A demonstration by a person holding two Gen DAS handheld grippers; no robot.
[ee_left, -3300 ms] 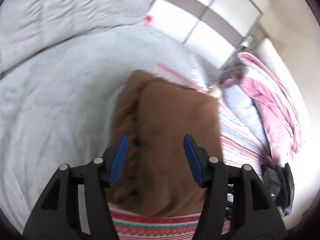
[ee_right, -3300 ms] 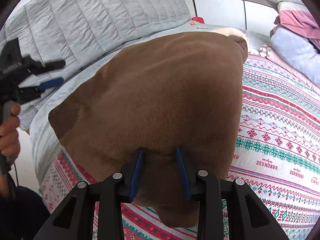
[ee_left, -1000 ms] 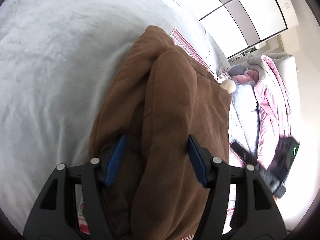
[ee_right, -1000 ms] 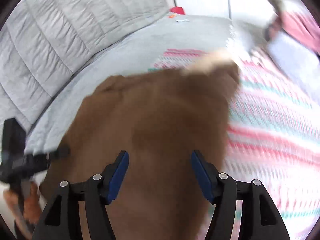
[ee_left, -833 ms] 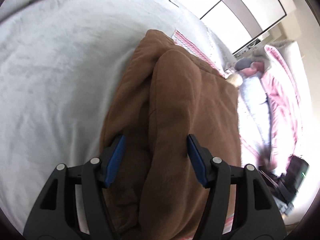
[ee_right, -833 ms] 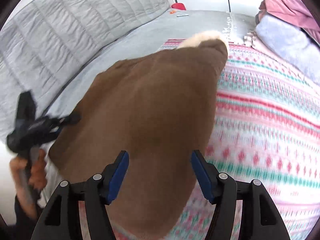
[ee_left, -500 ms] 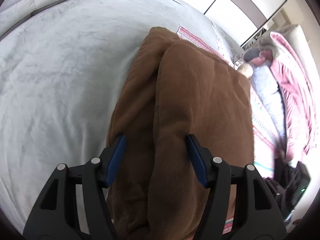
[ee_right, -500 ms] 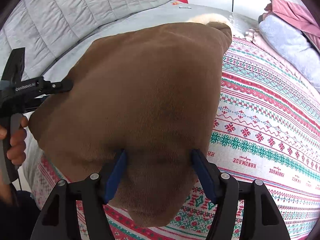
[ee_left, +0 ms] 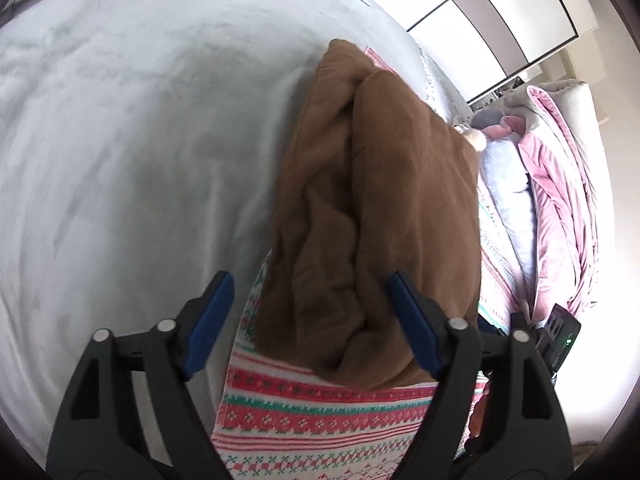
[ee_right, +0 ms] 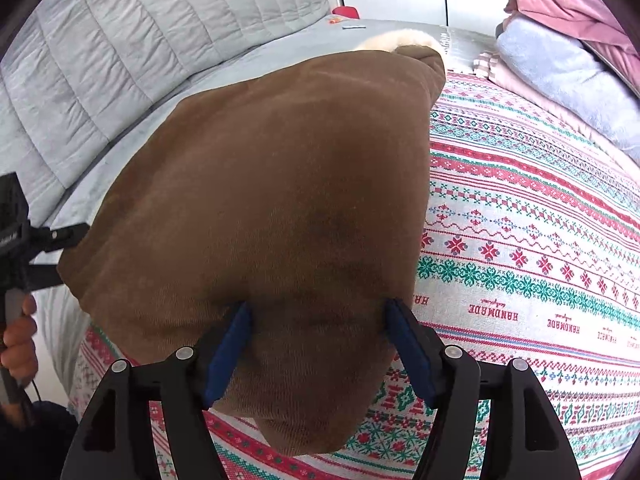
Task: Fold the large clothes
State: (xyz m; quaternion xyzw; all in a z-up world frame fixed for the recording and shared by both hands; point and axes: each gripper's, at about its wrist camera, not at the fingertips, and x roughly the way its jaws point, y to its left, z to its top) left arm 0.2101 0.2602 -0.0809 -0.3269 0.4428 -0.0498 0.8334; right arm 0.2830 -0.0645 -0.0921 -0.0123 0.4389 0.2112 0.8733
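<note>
A folded brown garment [ee_left: 380, 208] with a cream fur trim [ee_right: 400, 40] lies on a red, green and white patterned blanket [ee_right: 520, 240]. My left gripper [ee_left: 310, 320] hovers over the garment's near end. Its jaws are opening, and the fabric lies between them with the left pad clear of it. In the right wrist view the left gripper [ee_right: 60, 250] sits by the garment's left corner, held by a hand [ee_right: 16, 344]. My right gripper [ee_right: 318, 352] is open and pushed down over the garment [ee_right: 280, 200], a thick fold bulging between its blue pads.
A grey bedcover [ee_left: 140, 160] spreads to the left, with a quilted grey backrest [ee_right: 120, 60] behind it. Pink and pale blue clothes [ee_left: 560, 200] are piled to the right. A black device with a green light [ee_left: 564, 336] lies by them. Wardrobe doors [ee_left: 500, 8] stand beyond.
My left gripper drew back to the garment's near end and its jaws spread wider. The right gripper came down onto the garment's edge and has since stayed there.
</note>
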